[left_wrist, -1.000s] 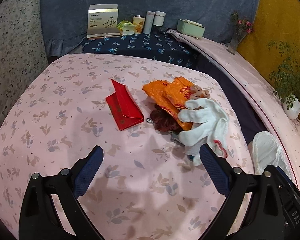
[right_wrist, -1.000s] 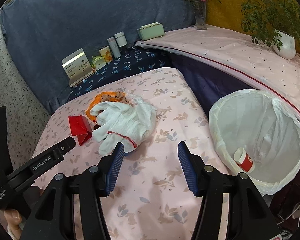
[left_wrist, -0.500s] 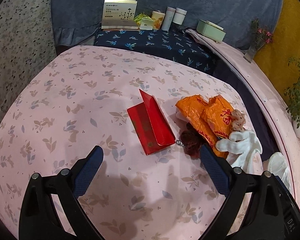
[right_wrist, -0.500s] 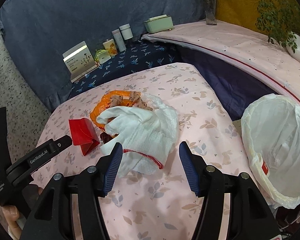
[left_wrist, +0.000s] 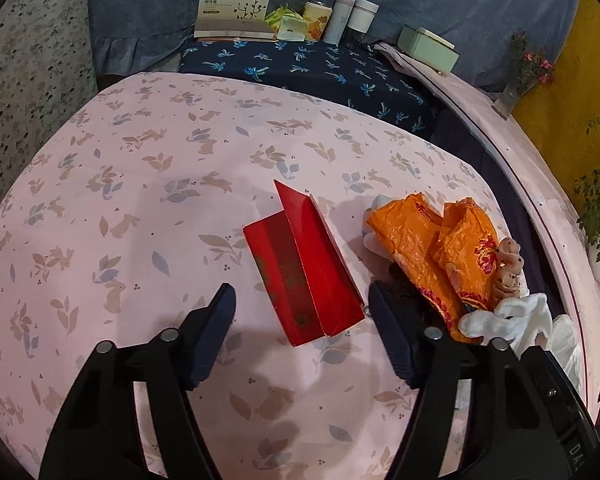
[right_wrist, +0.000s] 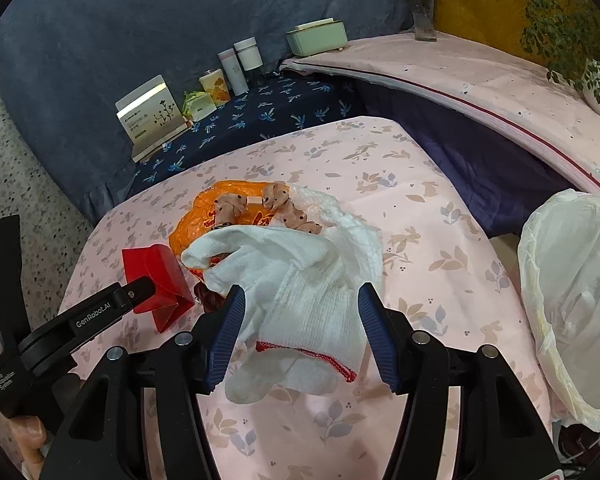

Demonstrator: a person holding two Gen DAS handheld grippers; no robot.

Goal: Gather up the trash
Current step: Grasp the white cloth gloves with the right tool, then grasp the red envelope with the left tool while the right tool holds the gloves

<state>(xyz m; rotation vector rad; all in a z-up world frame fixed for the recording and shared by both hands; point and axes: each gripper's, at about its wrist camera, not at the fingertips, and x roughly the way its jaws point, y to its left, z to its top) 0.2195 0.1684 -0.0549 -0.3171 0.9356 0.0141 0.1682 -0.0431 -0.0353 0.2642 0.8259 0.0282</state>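
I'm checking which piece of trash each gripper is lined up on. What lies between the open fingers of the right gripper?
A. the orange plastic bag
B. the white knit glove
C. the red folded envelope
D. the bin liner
B: in the right wrist view the right gripper is open, its fingers standing on either side of the white knit glove, not closed on it.

Left gripper (left_wrist: 302, 308) open, fingers straddling the near end of a folded red envelope (left_wrist: 304, 268) on the pink-clothed tabletop (left_wrist: 120, 200). Right of the envelope: crumpled orange bag (left_wrist: 432, 248), then white glove (left_wrist: 512, 316).
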